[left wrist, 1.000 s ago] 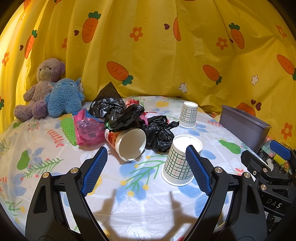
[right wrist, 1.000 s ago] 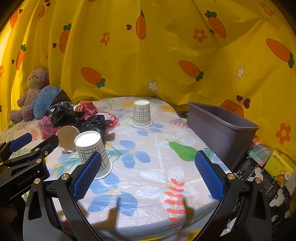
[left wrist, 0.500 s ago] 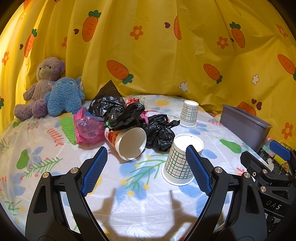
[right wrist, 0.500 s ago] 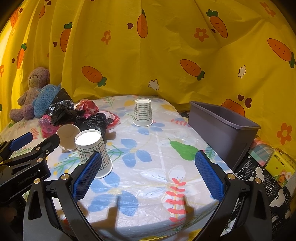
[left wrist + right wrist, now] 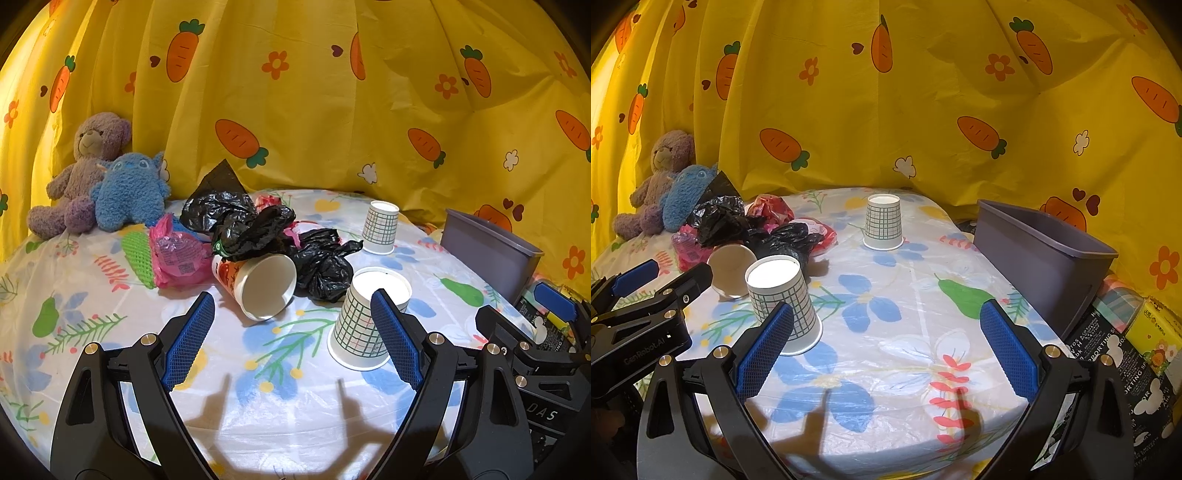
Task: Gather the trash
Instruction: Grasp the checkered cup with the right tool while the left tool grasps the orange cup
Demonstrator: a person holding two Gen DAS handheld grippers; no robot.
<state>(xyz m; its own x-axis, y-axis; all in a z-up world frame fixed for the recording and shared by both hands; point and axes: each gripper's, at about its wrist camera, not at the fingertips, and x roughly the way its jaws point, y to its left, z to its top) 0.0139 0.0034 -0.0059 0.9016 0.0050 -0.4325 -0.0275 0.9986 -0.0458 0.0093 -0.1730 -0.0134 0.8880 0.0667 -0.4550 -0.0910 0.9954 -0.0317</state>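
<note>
Trash lies on a flowered tablecloth [image 5: 280, 391]: crumpled black bags [image 5: 255, 229], a pink wrapper [image 5: 177, 254], a tipped paper cup [image 5: 258, 284] and two upside-down grid-pattern cups, one near [image 5: 360, 325] and one far [image 5: 380, 227]. My left gripper [image 5: 291, 347] hovers open over the cloth, short of the tipped cup, its right finger overlapping the near cup. In the right wrist view my right gripper [image 5: 886, 350] is open above bare cloth, the near cup [image 5: 783, 299] by its left finger, the far cup [image 5: 884, 221] beyond. A grey bin [image 5: 1045, 258] stands past the table's right edge.
Two plush toys, purple [image 5: 81, 170] and blue [image 5: 127, 192], sit at the back left against a yellow carrot-print curtain [image 5: 332, 110]. Boxes and printed packages [image 5: 1126, 343] lie below the bin on the right. The table's front edge is close under both grippers.
</note>
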